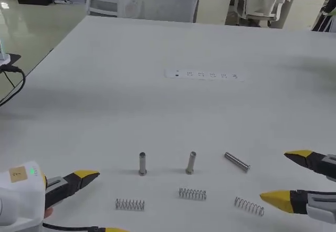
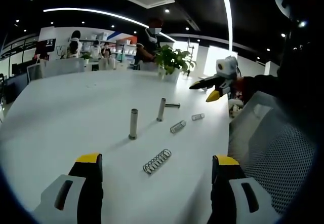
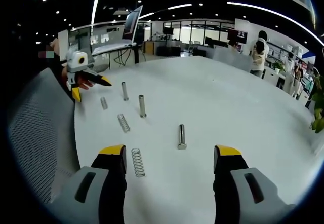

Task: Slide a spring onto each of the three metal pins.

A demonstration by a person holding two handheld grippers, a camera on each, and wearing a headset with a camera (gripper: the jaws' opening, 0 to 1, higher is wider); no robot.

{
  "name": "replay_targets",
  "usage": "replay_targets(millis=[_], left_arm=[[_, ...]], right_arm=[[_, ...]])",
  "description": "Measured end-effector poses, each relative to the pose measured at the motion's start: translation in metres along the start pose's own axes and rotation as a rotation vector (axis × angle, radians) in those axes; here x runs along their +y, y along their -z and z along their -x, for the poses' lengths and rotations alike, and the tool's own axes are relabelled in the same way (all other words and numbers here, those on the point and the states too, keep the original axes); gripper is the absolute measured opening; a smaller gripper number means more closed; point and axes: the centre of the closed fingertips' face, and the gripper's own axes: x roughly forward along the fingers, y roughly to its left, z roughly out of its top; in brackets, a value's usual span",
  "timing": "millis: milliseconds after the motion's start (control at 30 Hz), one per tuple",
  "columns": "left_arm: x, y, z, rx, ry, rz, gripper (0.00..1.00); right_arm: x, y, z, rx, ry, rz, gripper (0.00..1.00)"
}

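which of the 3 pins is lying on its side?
The rightmost pin, nearest the right gripper: it lies flat on the table, while the left pin and middle pin stand upright.

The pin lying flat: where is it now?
In the head view, the lying pin rests on the table at the row's right end, beside the upright middle pin and just behind the rightmost spring.

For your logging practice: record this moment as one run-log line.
left tongs: open, empty | right tongs: open, empty | pins: two upright, one lying | springs: three on table, none fitted
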Motion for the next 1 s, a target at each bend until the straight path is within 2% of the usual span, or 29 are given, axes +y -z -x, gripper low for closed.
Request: replay_targets(millis=[467, 700, 1000], left_arm=[[-0.001, -0.001, 0.001, -0.004, -0.001, -0.004, 0.86], [-0.001, -0.001, 0.001, -0.007, -0.005, -0.002, 0.85], [-0.001, -0.001, 0.000, -0.006, -0.006, 0.001, 0.85]], right_arm=[[-0.005, -0.011, -0.014, 0.020, -0.016, 0.039, 0.68], [-0.011, -0.014, -0.024, 0.046, -0.030, 0.068, 0.66], [-0.014, -0.019, -0.037, 0.078, -0.043, 0.091, 0.57]])
